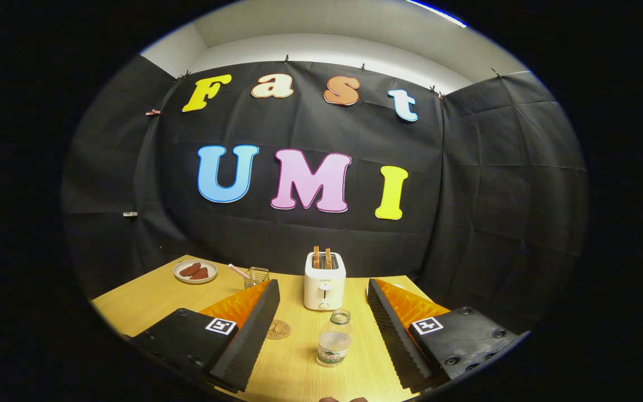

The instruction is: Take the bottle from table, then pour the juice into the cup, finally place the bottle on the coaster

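Since the bottle [334, 339] stands upright on the table [143, 304], low center of the frame, w/ nothing touching it, task looks to be at step 1 of 3: pickup not yet done. Gripper [322, 318] is spread wide, fingers apart on either side of the bottle, bottle roughly between the 2 fingertips, closer to the right finger than the left, no contact visible. Bottle is clear, looks uncapped, some liquid in the lower part, label band near the base. Coaster [278, 329], round and brown, lies flat on the table just left of the bottle, partly behind the left finger, nothing on it, so placing is still to do. Cup [256, 276], a small clear glass w/ a straw [238, 271], sits further back, left of center, above the left fingertip; can't tell if there's juice in it, so pour reads as not done. Other stuff: white toaster [324, 287] w/ 2 toast slices just beyond the bottle, center frame; plate [195, 272] w/ reddish-brown food pieces mid-left. Left to do, as I judge: close on bottle, lift, pour, set on coaster.
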